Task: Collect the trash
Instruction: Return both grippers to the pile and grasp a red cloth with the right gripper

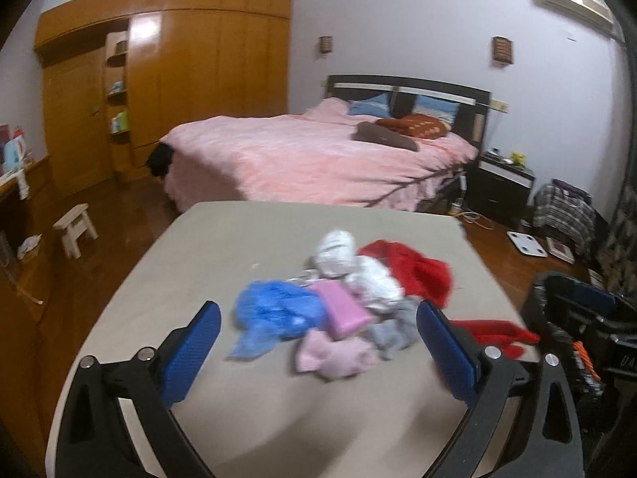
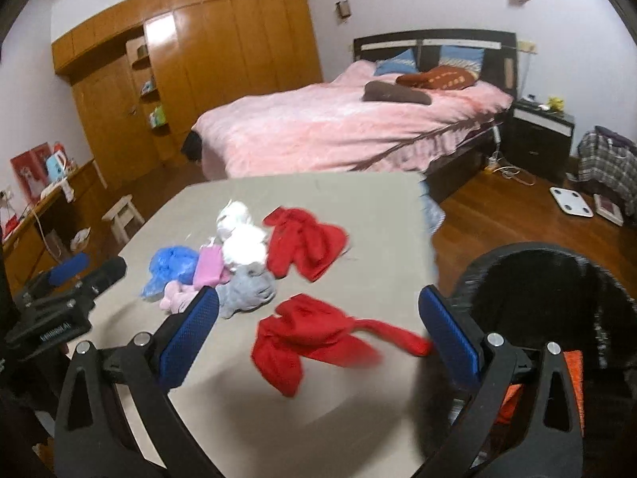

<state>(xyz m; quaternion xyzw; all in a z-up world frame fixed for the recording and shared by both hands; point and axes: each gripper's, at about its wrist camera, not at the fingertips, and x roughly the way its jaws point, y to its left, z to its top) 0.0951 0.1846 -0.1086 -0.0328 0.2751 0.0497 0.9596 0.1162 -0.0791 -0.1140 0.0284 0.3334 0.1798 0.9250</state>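
Trash lies ahead: the red rag [image 2: 314, 342] between the spread, empty jaws of the right gripper [image 2: 318, 342] looks soft and light; pinch a raised fold. The left gripper [image 1: 318, 352] gapes empty.

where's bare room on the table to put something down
Free: the beige tabletop along its far edge, beyond the white crumpled bag, and the near strip below the nearer red cloth. Crowded: the middle, around the blue plastic bag and grey cloth.
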